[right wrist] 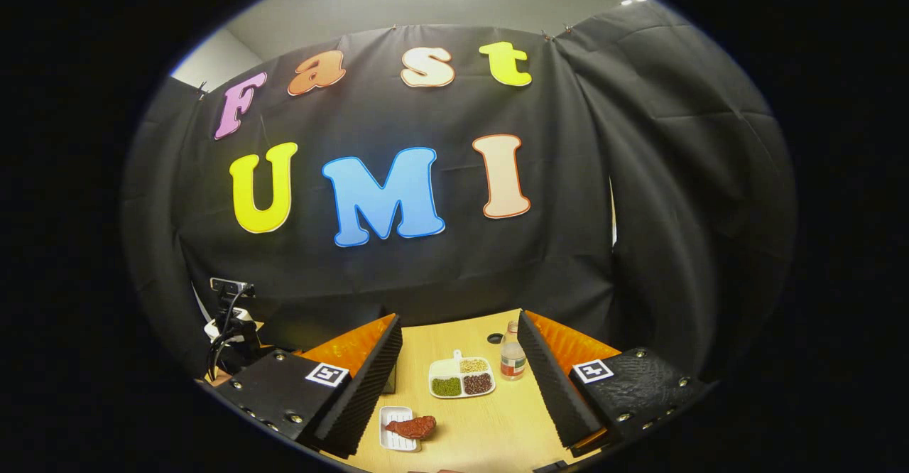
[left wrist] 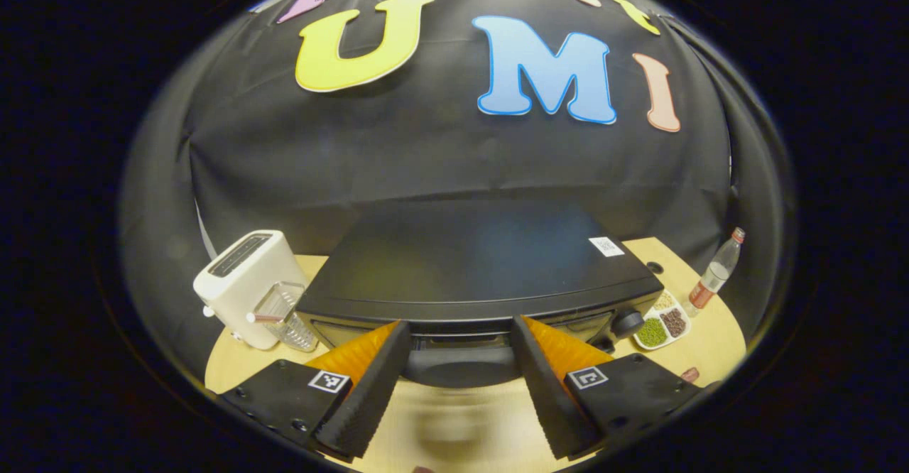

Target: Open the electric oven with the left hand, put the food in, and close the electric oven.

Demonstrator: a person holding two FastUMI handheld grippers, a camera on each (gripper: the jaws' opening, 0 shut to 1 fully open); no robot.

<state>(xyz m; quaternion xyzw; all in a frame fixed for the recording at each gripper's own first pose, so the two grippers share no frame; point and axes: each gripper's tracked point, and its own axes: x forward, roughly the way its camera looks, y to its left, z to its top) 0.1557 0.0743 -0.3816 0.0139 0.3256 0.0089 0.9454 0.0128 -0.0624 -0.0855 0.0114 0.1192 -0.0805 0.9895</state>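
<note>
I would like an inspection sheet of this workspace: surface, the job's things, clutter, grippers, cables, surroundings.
Surface: light wooden table, with a round hole near the bottle.
Job's things: black electric oven, door looks closed; reddish food on a small white tray.
Clutter: white toaster, clear ribbed container, divided dish of beans, bottle.
Grippers: left gripper open, fingers either side of the oven handle, contact unclear; right gripper open, above the table, holding nothing.
Cables: dark cables on a small stand-mounted device.
Surroundings: black cloth wall.

Nothing legible: the white sticker (left wrist: 606,246) on the electric oven (left wrist: 476,267) is too small.
</note>
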